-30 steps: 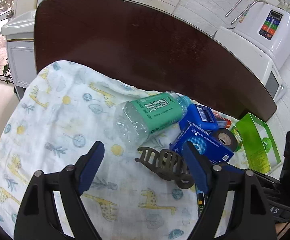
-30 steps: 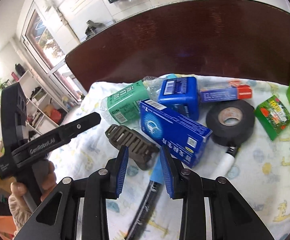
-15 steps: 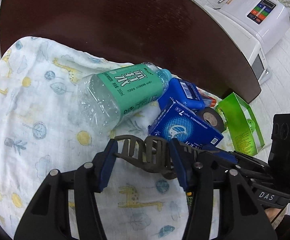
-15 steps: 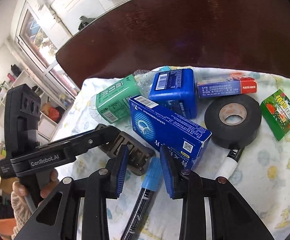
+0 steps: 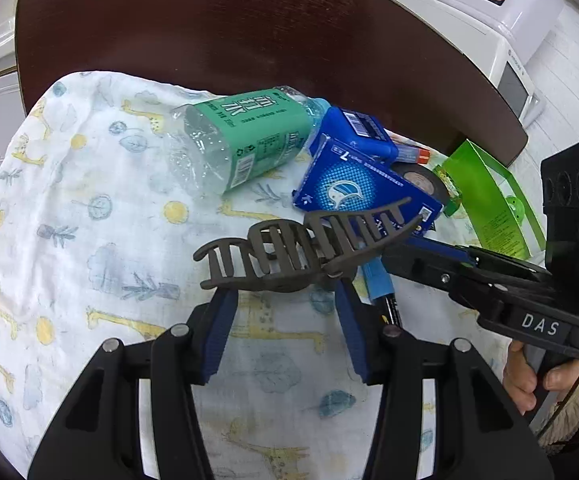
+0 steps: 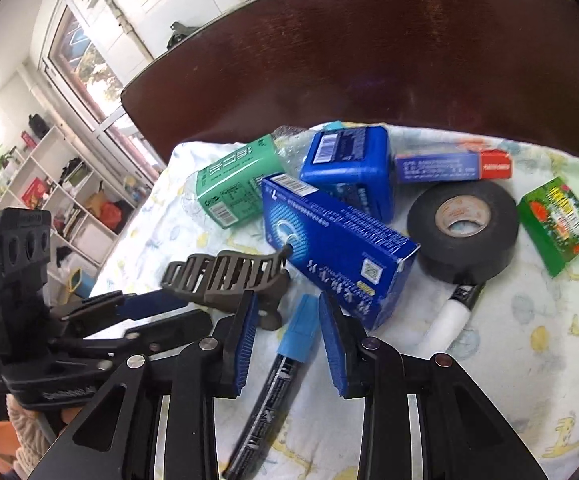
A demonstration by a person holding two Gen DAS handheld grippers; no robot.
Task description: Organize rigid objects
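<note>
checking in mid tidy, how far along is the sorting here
Barely started: nothing looks sorted yet. In hand: the left hand-held gripper, jaws just closing, grips the hair claw. The right hand-held gripper straddles the blue-capped marker, not pressing it. Bottle, blue boxes and tape roll remain piled.

A dark brown hair clip [image 5: 305, 252] sits pinched between the pads of the left claw [image 5: 285, 308], teeth arched upward, seemingly lifted just off the giraffe-print cloth [image 5: 89, 208]. Behind it a clear bottle with a green label [image 5: 245, 140] lies on its side. A long blue box [image 6: 337, 240] leans against a squat blue box [image 6: 349, 168], with a roll of black tape [image 6: 463, 232] just beside them. A marker with a blue cap [image 6: 289, 356] lies between the pads of the right claw [image 6: 287, 344], untouched.
</note>
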